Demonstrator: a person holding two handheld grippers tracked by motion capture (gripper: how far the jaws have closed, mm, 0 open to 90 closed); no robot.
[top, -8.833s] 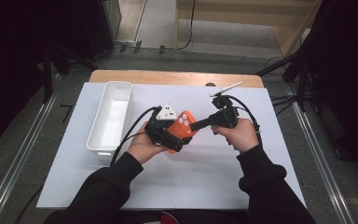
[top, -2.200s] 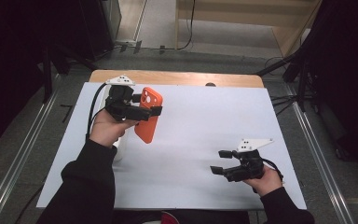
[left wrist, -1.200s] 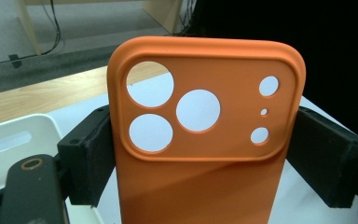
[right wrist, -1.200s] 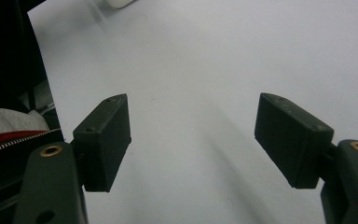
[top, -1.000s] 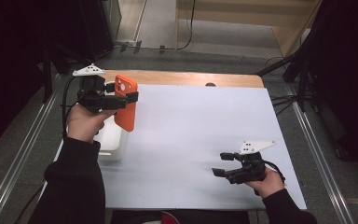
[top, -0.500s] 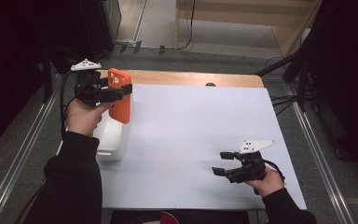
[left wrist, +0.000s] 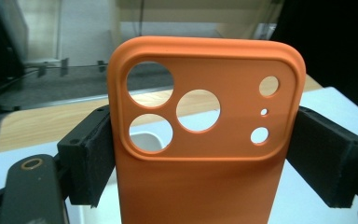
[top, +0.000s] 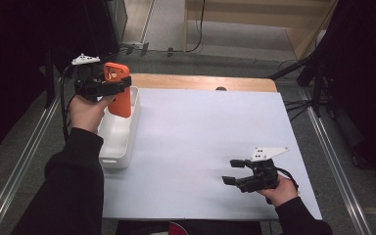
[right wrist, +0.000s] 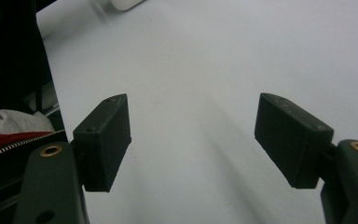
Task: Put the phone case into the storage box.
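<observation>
High view: left gripper (top: 108, 87) holds an orange phone case (top: 119, 92) upright, raised over the far end of the white bin (top: 116, 147) at the table's left edge. Right gripper (top: 236, 171) sits low near the table's (top: 200, 132) front right corner, well apart from case and bin, nothing between its jaws, which stand spread

Left gripper view gives what the high view can't: both black pads (left wrist: 89, 161) press flat on the case's two long edges, pinching it; camera cutouts face the lens, three big round holes and three small ones; bin rim seen through a lower hole

Right gripper view: jaws wide apart over bare white tabletop, pads (right wrist: 103, 140) touching nothing; a white bin corner (right wrist: 126, 3) at the top edge
</observation>
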